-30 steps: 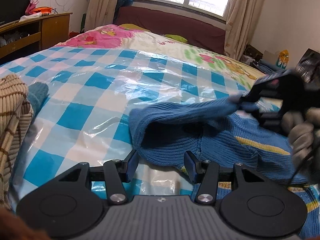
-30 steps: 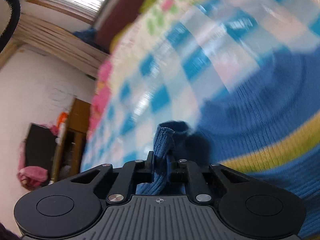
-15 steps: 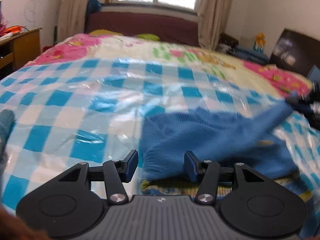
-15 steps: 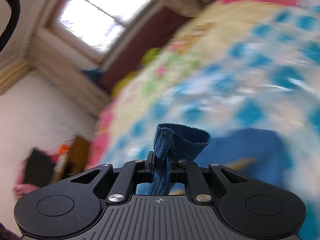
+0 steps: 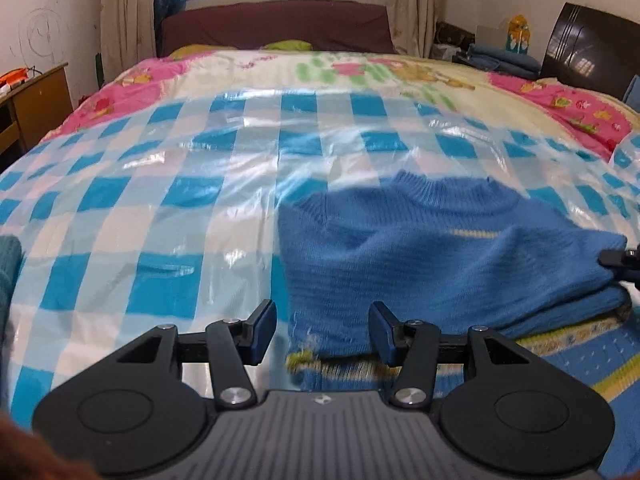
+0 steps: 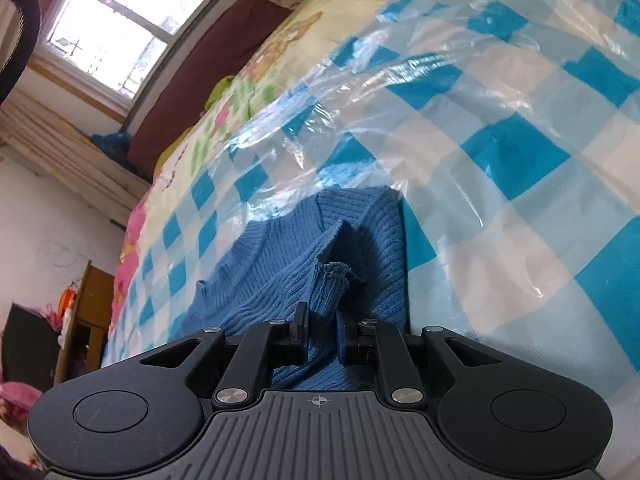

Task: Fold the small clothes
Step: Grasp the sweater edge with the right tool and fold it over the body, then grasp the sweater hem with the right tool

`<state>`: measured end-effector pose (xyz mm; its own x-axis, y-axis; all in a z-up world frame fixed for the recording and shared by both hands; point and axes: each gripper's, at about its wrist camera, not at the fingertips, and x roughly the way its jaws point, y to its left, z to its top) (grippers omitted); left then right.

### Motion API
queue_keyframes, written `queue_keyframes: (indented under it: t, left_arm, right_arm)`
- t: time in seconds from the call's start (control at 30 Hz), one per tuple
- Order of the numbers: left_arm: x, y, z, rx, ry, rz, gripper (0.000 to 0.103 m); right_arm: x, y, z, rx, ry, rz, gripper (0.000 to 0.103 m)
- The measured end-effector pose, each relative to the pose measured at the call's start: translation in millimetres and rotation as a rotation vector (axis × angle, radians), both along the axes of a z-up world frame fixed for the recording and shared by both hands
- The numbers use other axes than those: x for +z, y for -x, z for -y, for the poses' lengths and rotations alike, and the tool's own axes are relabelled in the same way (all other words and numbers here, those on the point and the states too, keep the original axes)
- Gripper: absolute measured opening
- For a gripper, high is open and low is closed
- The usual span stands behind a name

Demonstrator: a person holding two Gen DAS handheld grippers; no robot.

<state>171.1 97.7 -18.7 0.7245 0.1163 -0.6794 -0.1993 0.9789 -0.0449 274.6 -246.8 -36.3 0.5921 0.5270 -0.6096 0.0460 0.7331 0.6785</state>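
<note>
A small blue knit sweater (image 5: 432, 256) with yellow stripes lies on the checked plastic sheet (image 5: 160, 208) on the bed. A sleeve is folded across its body toward the right. My left gripper (image 5: 322, 330) is open and empty, its fingers straddling the sweater's lower left corner. My right gripper (image 6: 322, 334) is shut on the blue sleeve cuff (image 6: 332, 280), held low over the sweater (image 6: 288, 264). It also shows at the right edge of the left wrist view (image 5: 624, 258).
The bed carries a pink and cream cartoon quilt (image 5: 360, 72) beyond the sheet. A wooden desk (image 5: 32, 100) stands at the left, a dark headboard (image 5: 588, 48) at the right. Another knit garment (image 5: 8, 264) lies at the left edge.
My right gripper carried the sleeve cuff across the sweater to the right and lowered it. My left gripper shifted to face the sweater's lower left corner, still open.
</note>
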Motion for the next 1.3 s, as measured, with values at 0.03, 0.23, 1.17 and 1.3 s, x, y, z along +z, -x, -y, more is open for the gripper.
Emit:
queue_keyframes:
  t: [0.03,0.23,1.17,1.3]
  left_arm:
    - [1.4,-2.0,-0.3,0.0,0.0,0.004,0.055]
    - [-13.3,-17.4,-0.5,0.006,-0.019,-0.073,0.056]
    - [4.0,56.0,-17.4,-0.001,0.029,-0.117,0.057]
    - [12.3,94.6,-14.6,-0.044,0.042,-0.15,0.057]
  right_arm:
    - [3.0,2.0,-1.0,0.003,0.009,0.014,0.013]
    - [-5.9,-2.3,-8.5,0.027,0.108,-0.028,0.015]
    - [19.3,54.7,4.0,0.165,0.289,-0.014,0.018]
    - [35.2,88.1,-11.3,0.338,0.317,-0.002,0.025]
